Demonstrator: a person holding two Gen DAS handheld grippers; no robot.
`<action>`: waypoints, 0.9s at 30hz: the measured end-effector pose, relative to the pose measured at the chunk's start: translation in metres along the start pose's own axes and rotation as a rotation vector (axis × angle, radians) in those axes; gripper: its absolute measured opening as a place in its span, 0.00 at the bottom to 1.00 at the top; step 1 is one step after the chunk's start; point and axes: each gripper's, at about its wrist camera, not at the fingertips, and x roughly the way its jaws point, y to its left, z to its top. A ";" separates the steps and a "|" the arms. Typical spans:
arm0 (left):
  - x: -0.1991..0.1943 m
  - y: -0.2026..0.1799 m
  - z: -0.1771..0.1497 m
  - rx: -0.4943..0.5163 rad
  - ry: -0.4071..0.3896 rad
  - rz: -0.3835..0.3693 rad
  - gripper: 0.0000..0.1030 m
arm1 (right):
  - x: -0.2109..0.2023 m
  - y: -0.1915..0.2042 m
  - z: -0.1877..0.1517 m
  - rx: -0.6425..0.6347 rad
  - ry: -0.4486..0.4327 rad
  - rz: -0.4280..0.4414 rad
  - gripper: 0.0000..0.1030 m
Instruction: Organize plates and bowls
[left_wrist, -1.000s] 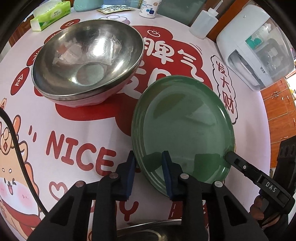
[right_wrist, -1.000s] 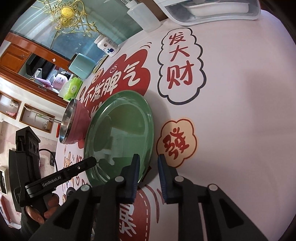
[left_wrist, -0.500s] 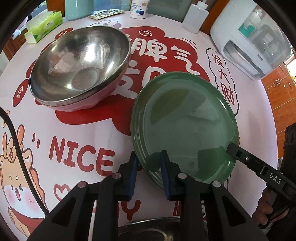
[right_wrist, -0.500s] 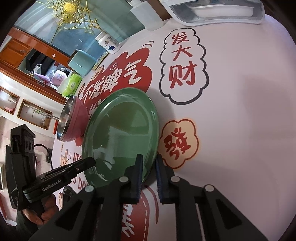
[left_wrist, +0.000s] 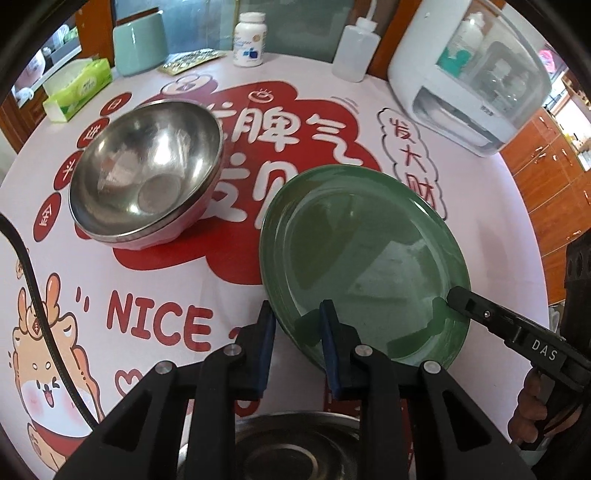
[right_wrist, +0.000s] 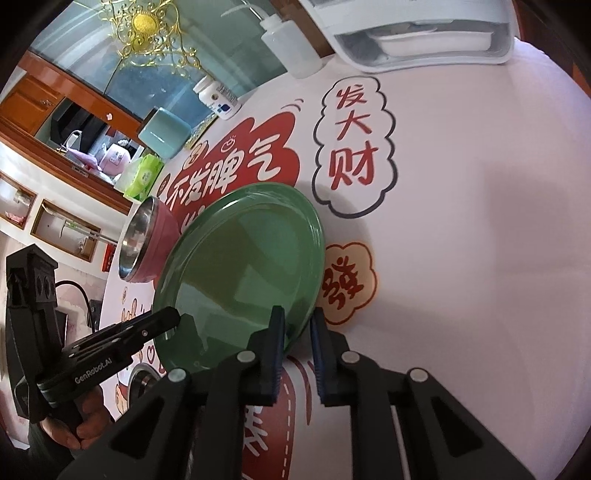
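Printed tablecloth (left_wrist: 159, 288), white with red Chinese characters, a cartoon deer and the word NICE, covers the round table. Along the far edge stand a mint-green canister (left_wrist: 139, 46), a white pill bottle (left_wrist: 250, 38), a translucent squeeze bottle (left_wrist: 355, 50) and a green tissue pack (left_wrist: 79, 92); a white countertop appliance with a clear door (left_wrist: 469, 77) sits at the far right. Wooden cabinets and a gold chandelier (right_wrist: 144, 24) show in the background.

Round dark-green plate (left_wrist: 364, 258) is lifted off the cloth and tilted, held at two points of its near rim. My left gripper (left_wrist: 297, 339) is clamped on the near-left rim, one blue pad under the plate, one on its upper face. My right gripper (right_wrist: 297, 349) is clamped on the near-right rim, rim pinched between both pads; in the left wrist view its black finger reaches the plate from the right. Both sets of jaws have just been closing onto that rim.

Stainless-steel bowl with a pink outer shell (left_wrist: 147, 173) rests on the cloth left of the plate, near it but apart. Another steel vessel (left_wrist: 295, 446) lies at the near edge, below my left gripper; only part of its rim shows.

Left hand (right_wrist: 74, 424) grips its handle at lower left in the right wrist view.
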 end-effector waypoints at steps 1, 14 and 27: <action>-0.003 -0.003 -0.001 0.005 -0.005 -0.004 0.21 | -0.004 0.000 -0.001 -0.003 -0.005 -0.003 0.13; -0.060 -0.021 -0.029 0.055 -0.061 -0.034 0.22 | -0.062 0.019 -0.021 -0.059 -0.080 -0.032 0.13; -0.125 -0.020 -0.078 0.041 -0.122 -0.014 0.22 | -0.108 0.058 -0.062 -0.166 -0.138 -0.028 0.13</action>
